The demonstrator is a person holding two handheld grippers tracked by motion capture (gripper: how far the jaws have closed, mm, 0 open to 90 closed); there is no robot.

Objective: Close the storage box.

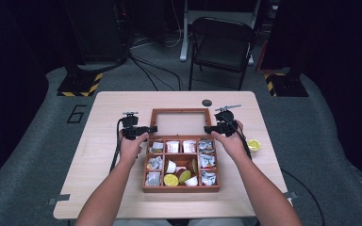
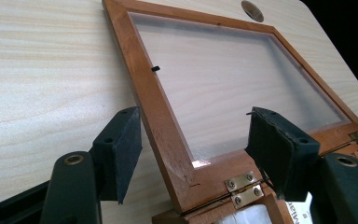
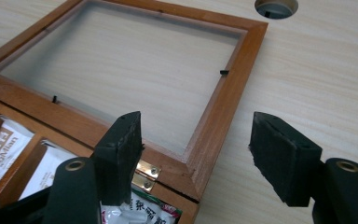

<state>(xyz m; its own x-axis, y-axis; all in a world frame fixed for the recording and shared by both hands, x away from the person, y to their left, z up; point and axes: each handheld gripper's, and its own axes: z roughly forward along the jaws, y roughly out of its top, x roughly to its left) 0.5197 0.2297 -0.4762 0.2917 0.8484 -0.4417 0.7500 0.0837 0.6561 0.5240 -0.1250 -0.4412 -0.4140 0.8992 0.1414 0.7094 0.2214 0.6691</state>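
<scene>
Both tongs (image 2: 193, 154) (image 3: 196, 154) half-open, gripping nothing, straddle the lid (image 1: 180, 111) corners; bare table (image 1: 108, 103) around.

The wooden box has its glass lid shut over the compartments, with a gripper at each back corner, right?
Not quite: the lid is open, lying flat on the table behind the wooden box, as the high view shows. The left gripper and right gripper do sit at its hinge corners.

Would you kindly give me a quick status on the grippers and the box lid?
Left gripper and right gripper open, each straddling a lid corner near the hinges. Lid lies flat, open on the table. Nothing in the way.
</scene>
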